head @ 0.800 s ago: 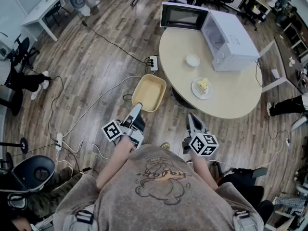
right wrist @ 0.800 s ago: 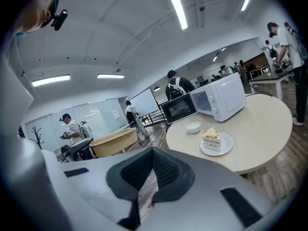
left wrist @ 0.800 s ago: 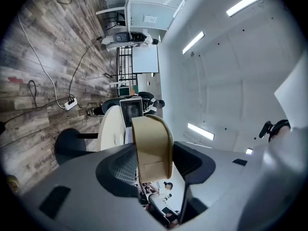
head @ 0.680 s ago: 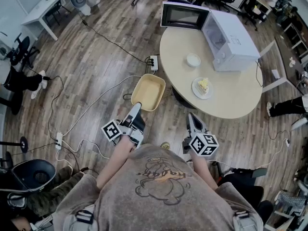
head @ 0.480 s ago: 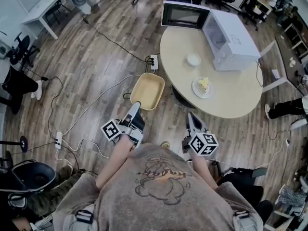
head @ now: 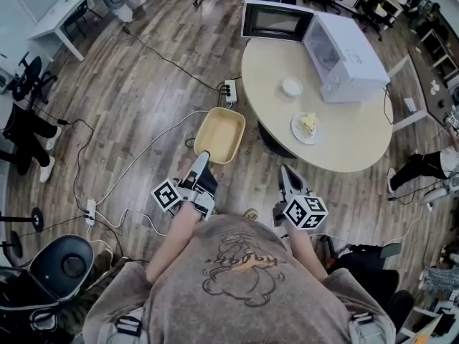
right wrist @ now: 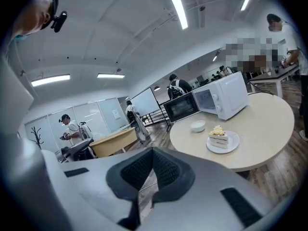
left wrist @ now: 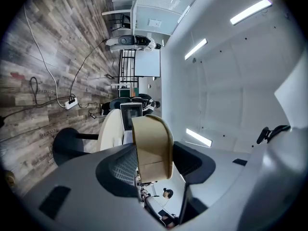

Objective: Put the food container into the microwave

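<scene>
A tan, shallow food container (head: 219, 135) hangs over the wood floor just left of the round table (head: 344, 153). My left gripper (head: 204, 159) is shut on its near rim. In the left gripper view the container (left wrist: 151, 146) stands edge-on between the pads of the left gripper (left wrist: 144, 166). The white microwave (head: 346, 50) sits at the table's far side with its dark door (head: 276, 21) swung open. My right gripper (head: 285, 172) is shut and empty, near the table's front edge. The right gripper view shows the right gripper (right wrist: 152, 154), the container (right wrist: 113, 142) and the microwave (right wrist: 226, 95).
On the table are a small white bowl (head: 292, 87) and a plate with a cake slice (head: 308, 126). A power strip (head: 229, 92) and cables lie on the floor beside the table. A dark chair (head: 64, 264) stands at lower left. People stand at the room's edges.
The container stays held in the left gripper at almost the same spot. The table and microwave have shifted slightly right in view. A seated person at the left edge has moved.
</scene>
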`<state>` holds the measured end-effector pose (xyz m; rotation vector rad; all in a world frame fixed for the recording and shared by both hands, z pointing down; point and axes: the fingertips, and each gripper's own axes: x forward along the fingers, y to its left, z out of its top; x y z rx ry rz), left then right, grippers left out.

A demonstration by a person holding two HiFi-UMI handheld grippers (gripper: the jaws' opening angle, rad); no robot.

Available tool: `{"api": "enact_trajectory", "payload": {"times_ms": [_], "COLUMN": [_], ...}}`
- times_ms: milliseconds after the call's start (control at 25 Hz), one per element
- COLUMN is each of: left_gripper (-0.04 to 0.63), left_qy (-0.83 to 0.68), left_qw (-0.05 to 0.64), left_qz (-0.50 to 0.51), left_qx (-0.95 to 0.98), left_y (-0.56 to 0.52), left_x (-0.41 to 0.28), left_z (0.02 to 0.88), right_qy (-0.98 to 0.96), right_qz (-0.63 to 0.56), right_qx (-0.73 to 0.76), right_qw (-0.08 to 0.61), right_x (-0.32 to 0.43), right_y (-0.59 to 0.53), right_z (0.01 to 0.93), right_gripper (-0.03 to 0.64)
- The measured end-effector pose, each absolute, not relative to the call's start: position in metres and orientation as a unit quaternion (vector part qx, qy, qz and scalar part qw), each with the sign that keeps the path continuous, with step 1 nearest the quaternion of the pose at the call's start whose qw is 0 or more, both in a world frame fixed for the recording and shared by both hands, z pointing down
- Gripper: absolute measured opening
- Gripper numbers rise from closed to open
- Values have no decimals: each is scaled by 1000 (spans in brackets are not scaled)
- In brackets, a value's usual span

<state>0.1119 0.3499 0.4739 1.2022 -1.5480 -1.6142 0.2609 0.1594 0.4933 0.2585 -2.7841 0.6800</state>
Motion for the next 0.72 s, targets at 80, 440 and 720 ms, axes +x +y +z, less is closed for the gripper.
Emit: {"api": "enact_trajectory", "payload": {"times_ms": [80, 440, 720], "left_gripper": [239, 239, 239], "left_qy": [-582, -566, -556], "left_qw": [298, 316, 322], "left_qz": [-604, -591, -590], "left_qx": [455, 480, 488], "left_y": [358, 382, 381], "left_x": [105, 75, 57], "left_z": [475, 483, 479], "right_qy": [-960, -959, -953], "right_qz": [231, 231, 244], "right_qx": [88, 109, 129], "right_qw": [134, 126, 122], "right_x": [255, 236, 231], "right_y": [171, 209, 213], "right_z": [492, 498, 501], "right_gripper": [0, 0, 0]}}
